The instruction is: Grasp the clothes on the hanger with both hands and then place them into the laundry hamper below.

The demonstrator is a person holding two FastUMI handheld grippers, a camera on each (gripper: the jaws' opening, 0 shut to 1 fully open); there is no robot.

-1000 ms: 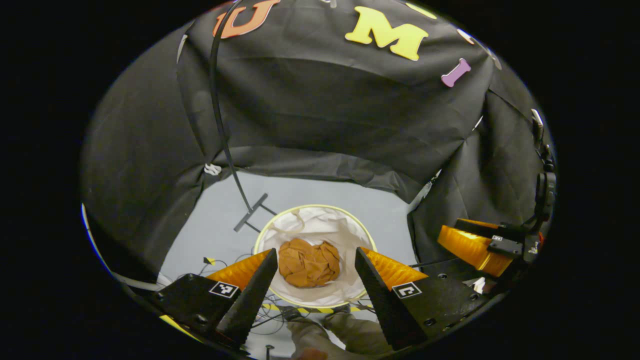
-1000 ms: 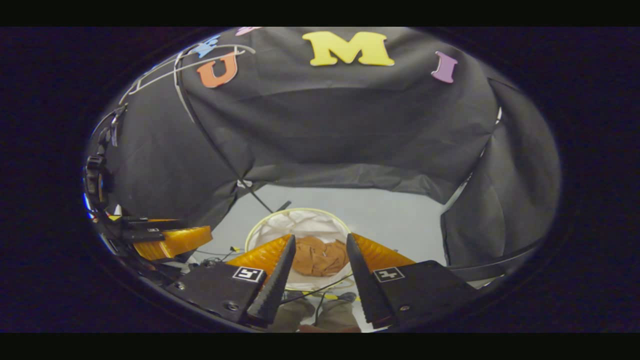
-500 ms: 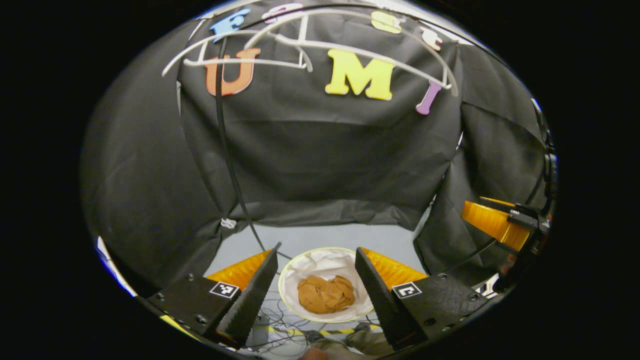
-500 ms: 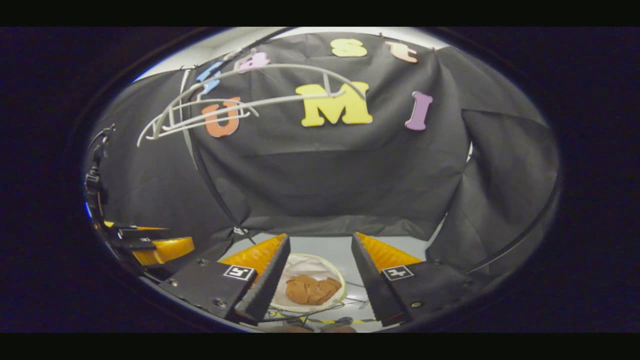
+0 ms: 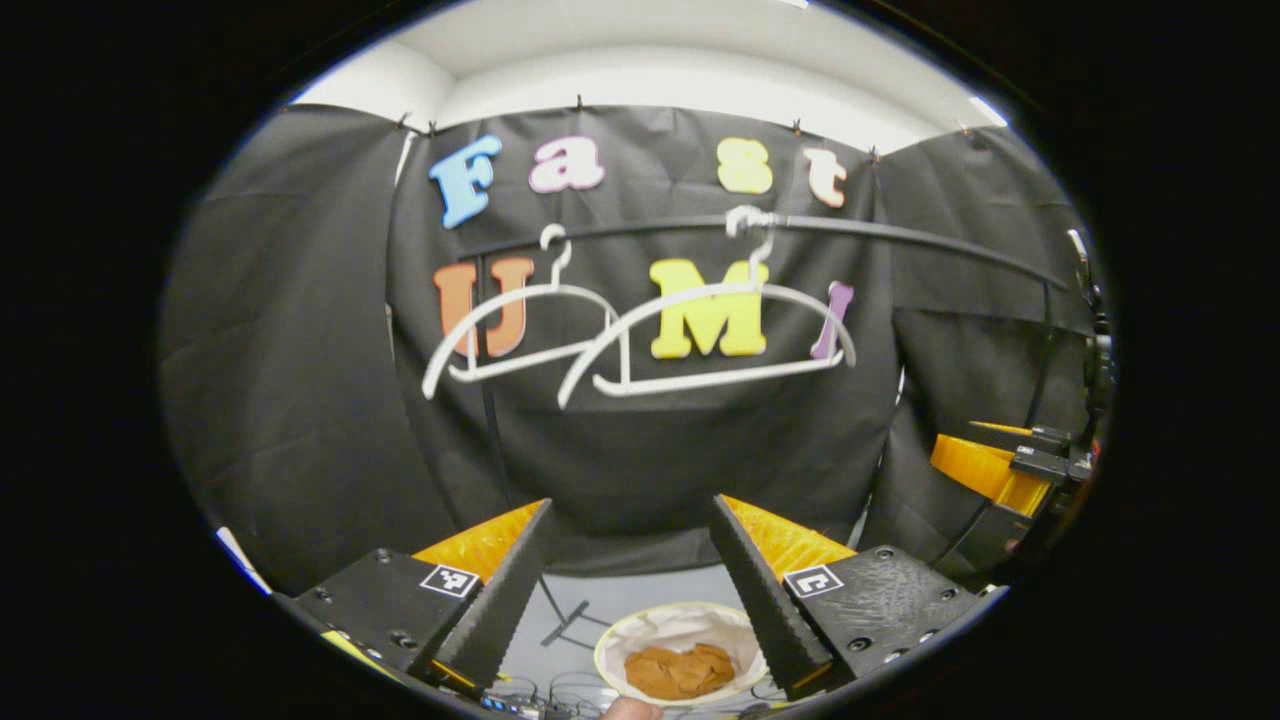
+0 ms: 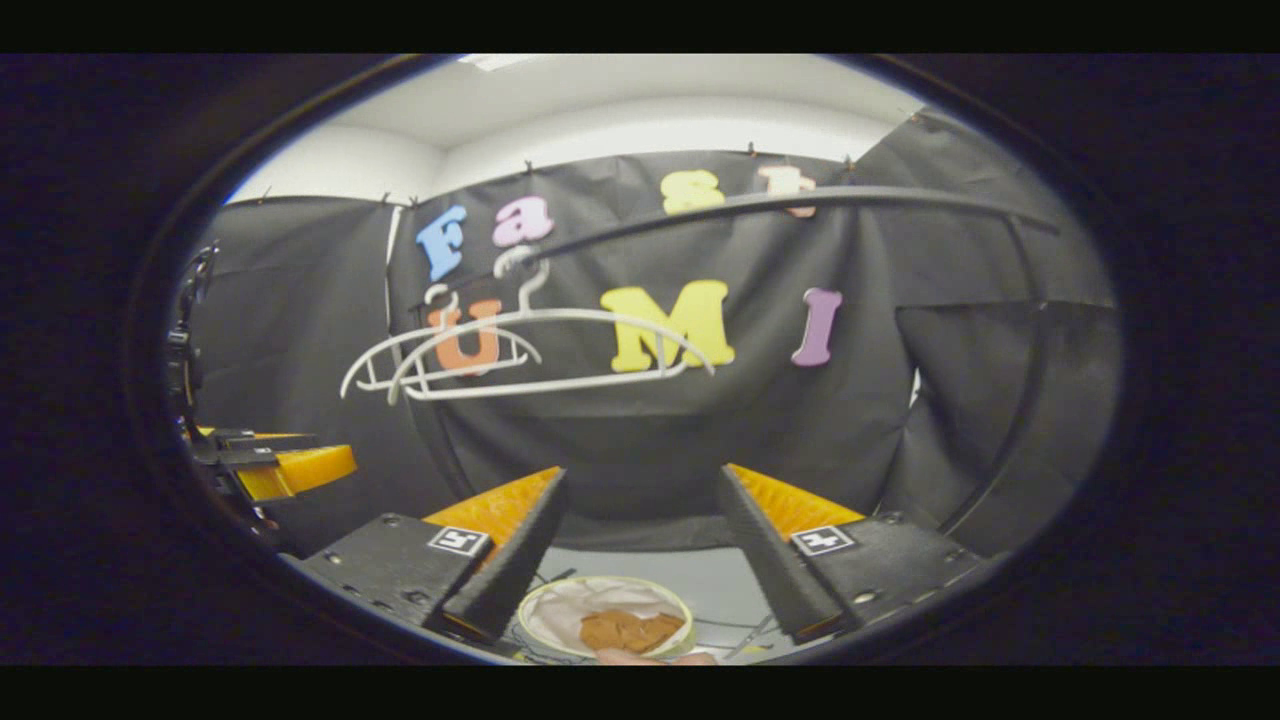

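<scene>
clothes (image 5: 680,671): brown crumpled heap, no clear long axis, lying in hamper
hamper (image 5: 640,640): round, on floor, below rail
hangers (image 5: 700,335): two, bare, bars left-right
left gripper (image 5: 630,585): fingers apart, empty
right gripper (image 6: 640,560): fingers apart, empty

So the brown clothes (image 5: 680,671) sit crumpled in the round white laundry hamper (image 5: 660,632) on the floor, two bare white hangers (image 5: 640,330) above.

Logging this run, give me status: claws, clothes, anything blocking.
Left claw open, right claw open. Brown clothes in hamper. Two hangers bare on rail. Nothing blocking.
</scene>
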